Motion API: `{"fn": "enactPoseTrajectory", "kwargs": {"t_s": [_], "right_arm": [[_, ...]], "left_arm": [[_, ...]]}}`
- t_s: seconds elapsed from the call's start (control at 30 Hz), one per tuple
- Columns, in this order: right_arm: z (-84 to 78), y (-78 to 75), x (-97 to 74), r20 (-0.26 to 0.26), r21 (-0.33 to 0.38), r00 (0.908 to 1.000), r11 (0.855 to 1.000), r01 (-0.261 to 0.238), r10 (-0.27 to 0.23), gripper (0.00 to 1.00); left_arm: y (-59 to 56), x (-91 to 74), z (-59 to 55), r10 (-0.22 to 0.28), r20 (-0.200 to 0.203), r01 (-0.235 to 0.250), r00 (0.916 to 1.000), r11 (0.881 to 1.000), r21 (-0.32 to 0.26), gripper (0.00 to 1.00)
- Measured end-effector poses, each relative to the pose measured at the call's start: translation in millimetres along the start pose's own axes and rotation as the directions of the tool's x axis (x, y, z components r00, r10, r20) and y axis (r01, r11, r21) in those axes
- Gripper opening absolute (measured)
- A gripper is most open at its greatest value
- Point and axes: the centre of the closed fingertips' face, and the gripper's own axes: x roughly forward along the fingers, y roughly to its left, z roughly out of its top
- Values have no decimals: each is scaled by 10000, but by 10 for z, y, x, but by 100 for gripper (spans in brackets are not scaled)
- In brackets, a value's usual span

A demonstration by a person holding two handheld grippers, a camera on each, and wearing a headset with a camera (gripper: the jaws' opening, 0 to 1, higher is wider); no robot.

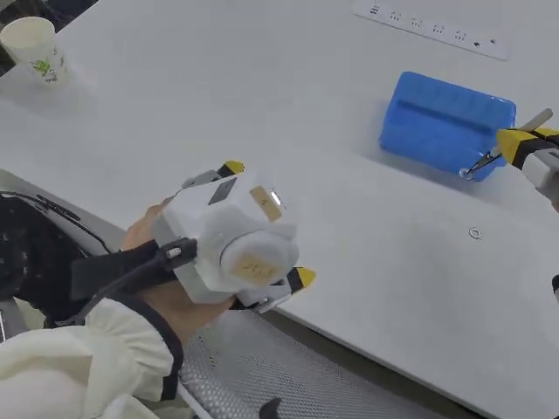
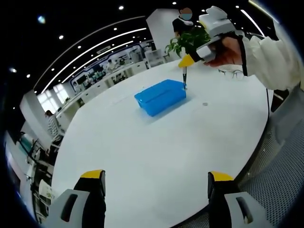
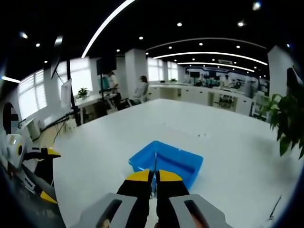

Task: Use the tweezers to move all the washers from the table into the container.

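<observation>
The blue container [image 1: 445, 122] stands at the far right of the white table [image 1: 262, 105]. My right gripper [image 1: 517, 145] is shut on the thin tweezers [image 1: 482, 162], whose tips sit at the container's near right corner with what looks like a small washer between them. One washer [image 1: 474, 233] lies on the table in front of the container. My left gripper [image 1: 266, 222] hovers open and empty over the table's near edge. In the left gripper view, the container [image 2: 159, 97], tweezers [image 2: 184, 78] and loose washer [image 2: 205, 104] lie ahead of the open jaws. In the right gripper view, the container [image 3: 166, 161] lies just beyond the shut jaws.
A paper cup [image 1: 35, 48] stands at the far left and a white power strip [image 1: 432, 26] lies along the far edge. A mesh chair seat [image 1: 262, 375] sits below the table's near edge. People and desks show in the background.
</observation>
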Motion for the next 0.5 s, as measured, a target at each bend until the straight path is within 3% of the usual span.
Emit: {"fn": "enactPoseTrajectory", "kwargs": {"t_s": [0.33,0.5], "right_arm": [[259,-154,218,505,130,9985,9998,182,-188,0],[260,-197,301,448,-20,9986,9996,268,-267,0]], "left_arm": [[-15,6,-20,-51,-119,52,9999,10000,79,90],[-26,7,-22,-104,-141,105,9998,9999,118,90]]}}
